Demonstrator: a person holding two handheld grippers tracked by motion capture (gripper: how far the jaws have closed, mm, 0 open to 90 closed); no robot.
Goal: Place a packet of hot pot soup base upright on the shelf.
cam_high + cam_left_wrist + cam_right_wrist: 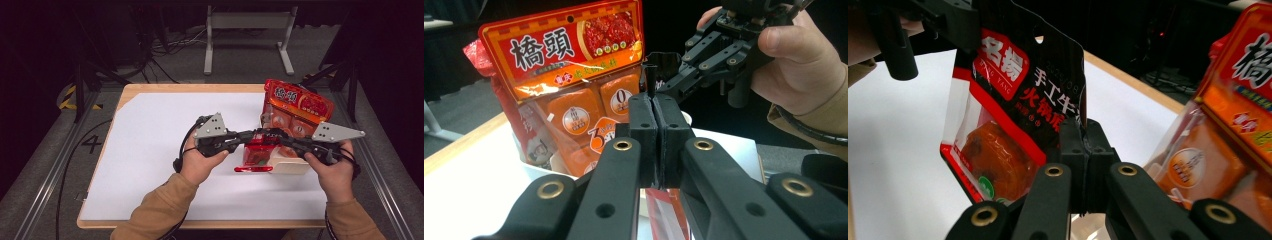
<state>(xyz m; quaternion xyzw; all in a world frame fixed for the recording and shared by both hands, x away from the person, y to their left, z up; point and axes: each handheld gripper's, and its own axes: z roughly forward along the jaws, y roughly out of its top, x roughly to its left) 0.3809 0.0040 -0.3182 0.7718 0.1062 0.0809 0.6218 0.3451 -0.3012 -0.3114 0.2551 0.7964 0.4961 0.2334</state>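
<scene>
A red and black hot-pot pouch (255, 156) hangs above the white sheet, held between both grippers. My left gripper (254, 135) is shut on its upper edge from the left; in the left gripper view the jaws (655, 145) meet on the thin pouch edge. My right gripper (273, 135) pinches the same pouch from the right, and its jaws (1085, 150) close on the edge of the pouch (1008, 125). Just behind stands an orange packet (297, 107) with Chinese print, upright in a white container (292, 166).
A white sheet (150, 150) covers the wooden table, with bare room on the left half. The orange packet (569, 75) rises close behind the pouch. Metal rails run along both table sides, and a white frame (247, 40) stands on the floor beyond.
</scene>
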